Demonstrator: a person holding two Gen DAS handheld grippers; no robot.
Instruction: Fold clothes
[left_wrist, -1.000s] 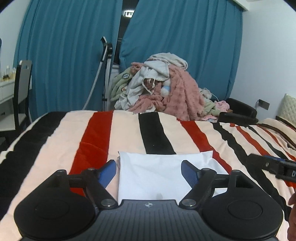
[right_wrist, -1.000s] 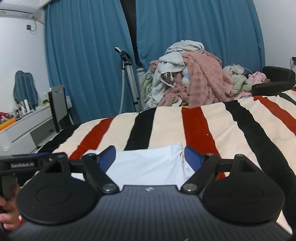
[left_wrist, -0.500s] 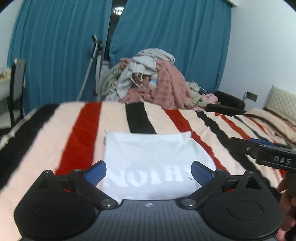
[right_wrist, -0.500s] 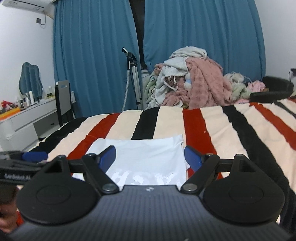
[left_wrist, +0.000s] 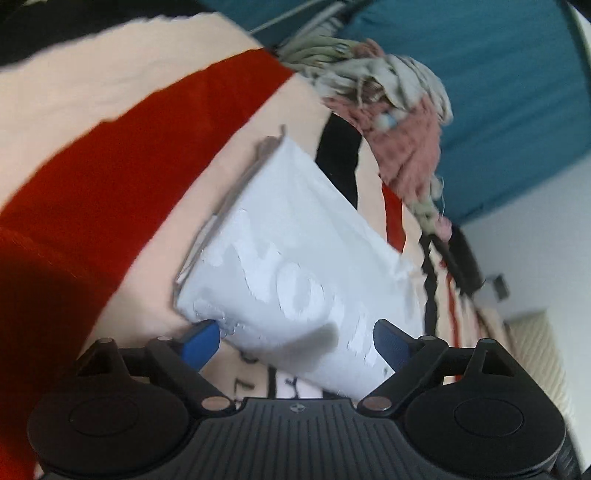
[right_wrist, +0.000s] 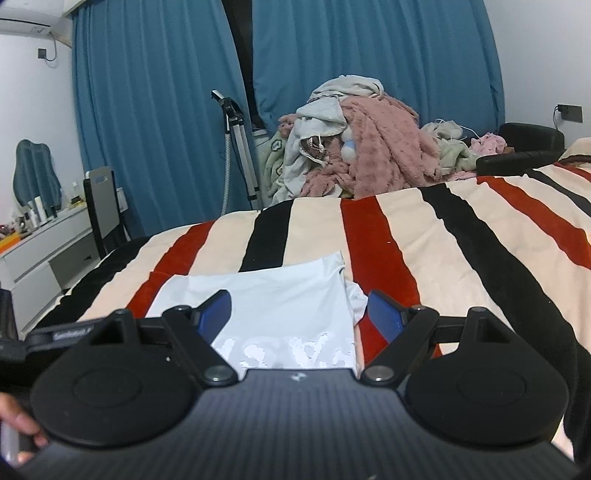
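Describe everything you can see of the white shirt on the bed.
The white shirt is thin, soft-looking fabric, folded into a flat, roughly rectangular stack with layered edges showing along one side. Lighter printed lettering runs across its near end, too blurred to read. It lies on the striped bedspread, across red, cream and black stripes. The left hand-held gripper straddles its near corner with jaws apart; contact is unclear.

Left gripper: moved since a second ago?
Yes. The left gripper has rolled and dropped toward the near corner of the folded white shirt; the striped bedspread now runs diagonally. Its jaws have just been closing slightly, still open.
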